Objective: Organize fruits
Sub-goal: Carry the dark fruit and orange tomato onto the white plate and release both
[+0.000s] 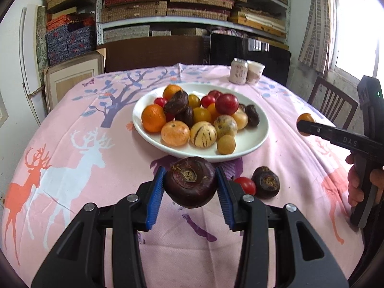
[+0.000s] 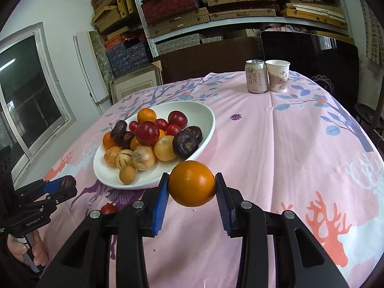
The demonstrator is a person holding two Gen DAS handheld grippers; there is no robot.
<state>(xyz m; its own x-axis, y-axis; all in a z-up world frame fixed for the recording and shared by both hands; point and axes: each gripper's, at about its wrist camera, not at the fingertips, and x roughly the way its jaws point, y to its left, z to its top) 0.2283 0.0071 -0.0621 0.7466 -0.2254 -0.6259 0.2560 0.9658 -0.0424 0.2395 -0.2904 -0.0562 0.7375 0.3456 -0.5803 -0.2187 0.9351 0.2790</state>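
My left gripper (image 1: 190, 183) is shut on a dark purple water chestnut (image 1: 190, 182), held above the cloth just in front of the white plate (image 1: 249, 144). The plate carries several oranges, red and yellow tomatoes, striped melons and more chestnuts. My right gripper (image 2: 191, 187) is shut on a small orange fruit (image 2: 191, 183), lifted near the plate's (image 2: 105, 175) right front rim. In the left wrist view the right gripper (image 1: 303, 124) shows at the right with that orange fruit (image 1: 305, 117). The left gripper (image 2: 64, 184) appears at the lower left of the right wrist view.
A red cherry tomato (image 1: 245, 185) and another water chestnut (image 1: 266, 182) lie on the pink deer-print tablecloth (image 1: 72, 163) in front of the plate. A drink can (image 2: 256, 76) and a paper cup (image 2: 278, 75) stand at the far edge. A wooden chair (image 1: 332, 103) stands right of the table.
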